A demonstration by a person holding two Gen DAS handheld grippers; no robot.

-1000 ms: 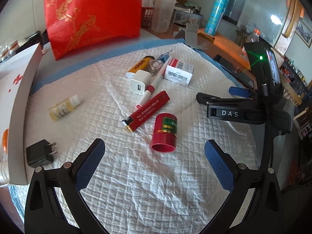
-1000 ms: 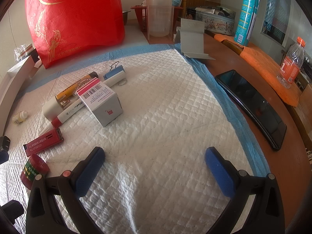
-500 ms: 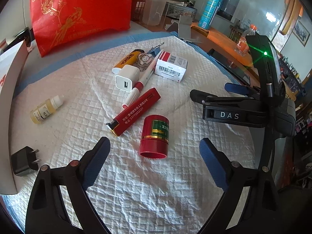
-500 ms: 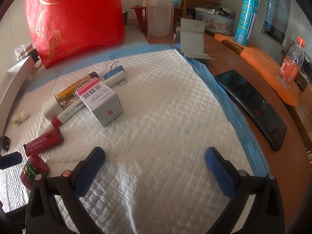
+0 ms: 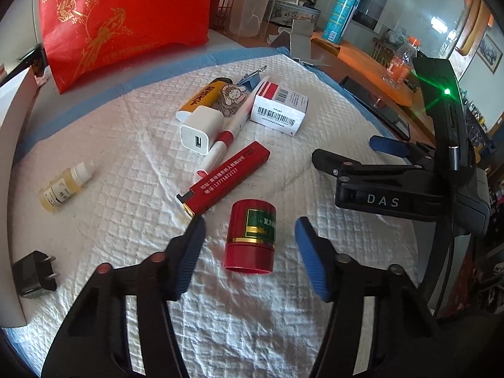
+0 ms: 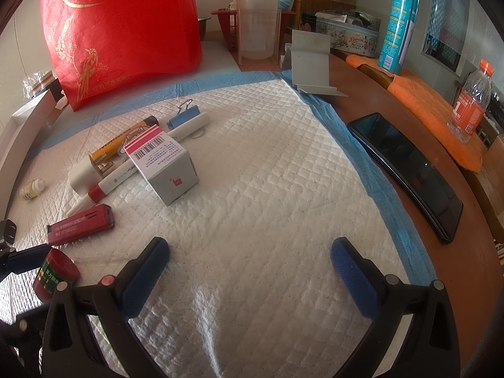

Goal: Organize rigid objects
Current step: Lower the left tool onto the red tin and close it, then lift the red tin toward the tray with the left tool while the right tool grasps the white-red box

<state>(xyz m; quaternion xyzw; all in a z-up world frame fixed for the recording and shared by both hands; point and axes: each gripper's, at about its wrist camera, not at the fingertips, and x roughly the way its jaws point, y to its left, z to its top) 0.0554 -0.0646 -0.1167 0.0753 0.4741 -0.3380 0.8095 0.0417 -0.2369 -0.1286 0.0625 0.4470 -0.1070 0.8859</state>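
Observation:
My left gripper is open, its blue pads on either side of a small red jar lying on the white quilted pad, not touching it. The jar also shows in the right wrist view. Beyond it lie a red lighter, a red-and-white marker, a white USB charger, a white barcode box, a yellow tube and a small dropper bottle. My right gripper is open and empty over bare pad; it also shows in the left wrist view.
A black plug adapter lies at the pad's left edge beside a white box wall. A red bag stands behind. A black phone, an orange cloth, a water bottle and a spray can are on the right.
My left gripper has moved forward and narrowed, so its pads now flank the red jar. The right gripper has not moved.

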